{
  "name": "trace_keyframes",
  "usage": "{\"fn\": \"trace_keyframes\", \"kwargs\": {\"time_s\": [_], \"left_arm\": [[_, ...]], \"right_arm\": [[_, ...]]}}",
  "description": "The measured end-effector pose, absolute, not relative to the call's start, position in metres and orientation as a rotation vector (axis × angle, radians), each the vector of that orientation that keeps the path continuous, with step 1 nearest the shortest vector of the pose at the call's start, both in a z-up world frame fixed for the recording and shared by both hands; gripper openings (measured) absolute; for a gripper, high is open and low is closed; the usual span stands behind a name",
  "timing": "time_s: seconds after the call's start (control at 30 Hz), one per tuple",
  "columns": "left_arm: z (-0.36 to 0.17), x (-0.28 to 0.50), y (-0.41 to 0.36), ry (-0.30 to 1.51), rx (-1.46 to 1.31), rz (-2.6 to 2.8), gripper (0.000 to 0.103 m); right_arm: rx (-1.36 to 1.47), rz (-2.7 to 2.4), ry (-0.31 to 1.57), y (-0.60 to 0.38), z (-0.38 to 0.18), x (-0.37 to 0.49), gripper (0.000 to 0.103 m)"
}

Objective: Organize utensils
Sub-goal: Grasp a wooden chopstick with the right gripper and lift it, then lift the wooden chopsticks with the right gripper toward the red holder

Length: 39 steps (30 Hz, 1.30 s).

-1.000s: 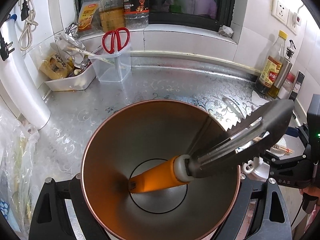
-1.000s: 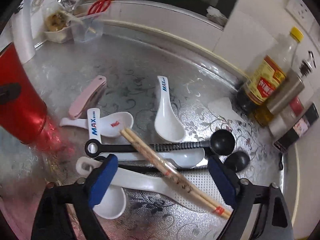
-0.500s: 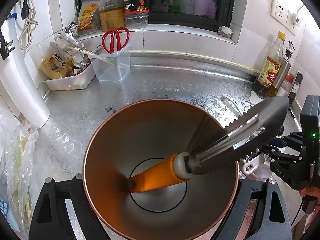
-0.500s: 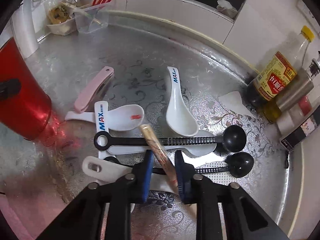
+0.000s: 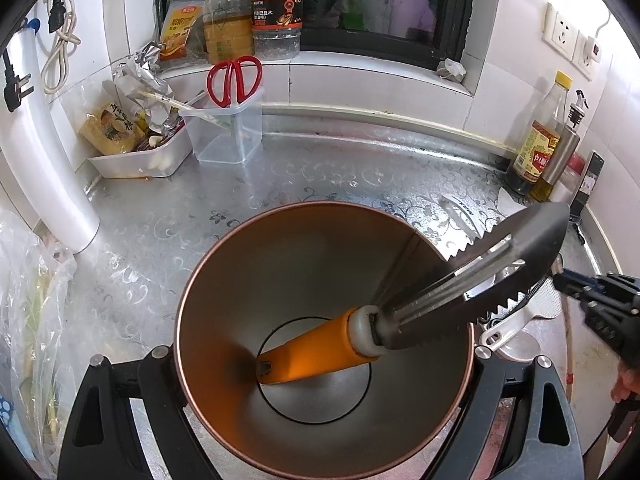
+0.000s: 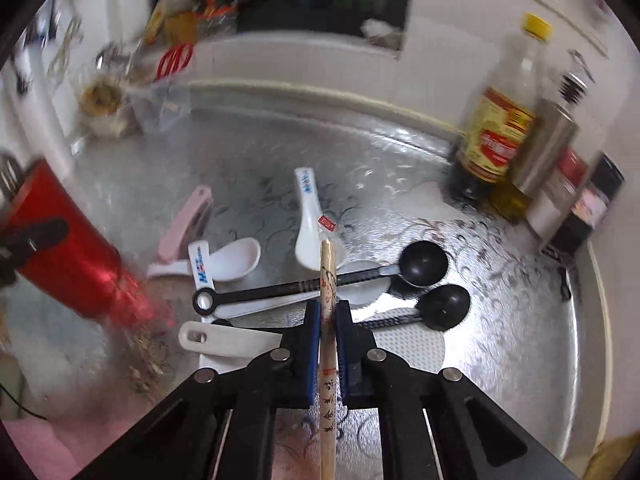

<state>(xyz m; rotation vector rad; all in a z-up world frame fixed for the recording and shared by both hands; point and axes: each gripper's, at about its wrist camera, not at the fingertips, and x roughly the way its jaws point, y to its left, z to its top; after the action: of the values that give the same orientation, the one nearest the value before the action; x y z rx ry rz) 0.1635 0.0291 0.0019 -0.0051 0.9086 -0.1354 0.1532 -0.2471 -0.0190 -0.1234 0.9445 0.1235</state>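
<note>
Chopsticks of pale bamboo with printed characters (image 6: 328,300) are clamped between the blue pads (image 6: 313,320) of the right tool (image 6: 329,316), whose jaws have just been closing onto them. The sticks run straight through the grip, their tips pointing away over the pile of utensils and their long end passing back under the tool. Below them, on the silver patterned tabletop (image 6: 260,152), are seen white ceramic spoons with blue lettering (image 6: 308,220), two black plastic measuring spoons (image 6: 424,264) and a white rice paddle (image 6: 228,338). A pink folded peeler (image 6: 186,222) is placed to the left of the pile.

The red metal cup (image 5: 320,344) is gripped at its sides by the left tool (image 5: 324,364), which is closed on it. Inside the cup an orange-handled serrated steel peeler (image 5: 400,320) is leaned, handle down, its blade over the right rim. In the right view the cup (image 6: 68,264) is tilted at the left edge, well apart from the chopsticks.
</note>
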Motion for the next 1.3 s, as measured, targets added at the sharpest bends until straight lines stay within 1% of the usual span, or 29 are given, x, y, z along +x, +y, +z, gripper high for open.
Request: {"fn": "trace_keyframes", "kwargs": {"time_s": [0.23, 0.43, 0.6, 0.7, 0.77, 0.83, 0.87, 1.0, 1.1, 1.17, 1.3], "left_arm": [[0.003, 0.161, 0.031, 0.9, -0.009, -0.138, 0.091], [0.005, 0.161, 0.032, 0.895, -0.009, -0.145, 0.091], [0.006, 0.163, 0.033, 0.89, -0.015, -0.15, 0.091], [0.005, 0.164, 0.032, 0.891, -0.018, -0.152, 0.091], [0.005, 0.165, 0.032, 0.889, -0.018, -0.152, 0.091], [0.005, 0.165, 0.032, 0.889, -0.019, -0.154, 0.091], [0.005, 0.165, 0.032, 0.889, -0.019, -0.155, 0.091], [0.005, 0.166, 0.032, 0.889, -0.022, -0.157, 0.091], [0.005, 0.166, 0.032, 0.887, -0.02, -0.157, 0.091], [0.005, 0.166, 0.032, 0.888, -0.022, -0.156, 0.091], [0.004, 0.166, 0.033, 0.89, -0.023, -0.154, 0.091]], "right_arm": [[0.024, 0.096, 0.865, -0.277, 0.01, 0.127, 0.008], [0.096, 0.064, 0.799, -0.294, 0.032, 0.11, 0.008], [0.11, 0.054, 0.723, -0.294, 0.057, 0.093, 0.008], [0.084, 0.065, 0.718, -0.29, 0.063, 0.092, 0.008], [0.07, 0.064, 0.739, -0.289, 0.058, 0.096, 0.008], [0.062, 0.078, 0.801, -0.288, 0.045, 0.105, 0.009], [0.05, 0.07, 0.842, -0.288, 0.035, 0.112, 0.011], [0.039, 0.071, 0.989, -0.29, -0.009, 0.141, 0.012], [0.05, 0.05, 1.056, -0.294, -0.033, 0.158, 0.012], [0.043, 0.059, 1.083, -0.293, -0.043, 0.165, 0.019], [0.024, 0.044, 1.116, -0.295, -0.053, 0.174, 0.02]]}}
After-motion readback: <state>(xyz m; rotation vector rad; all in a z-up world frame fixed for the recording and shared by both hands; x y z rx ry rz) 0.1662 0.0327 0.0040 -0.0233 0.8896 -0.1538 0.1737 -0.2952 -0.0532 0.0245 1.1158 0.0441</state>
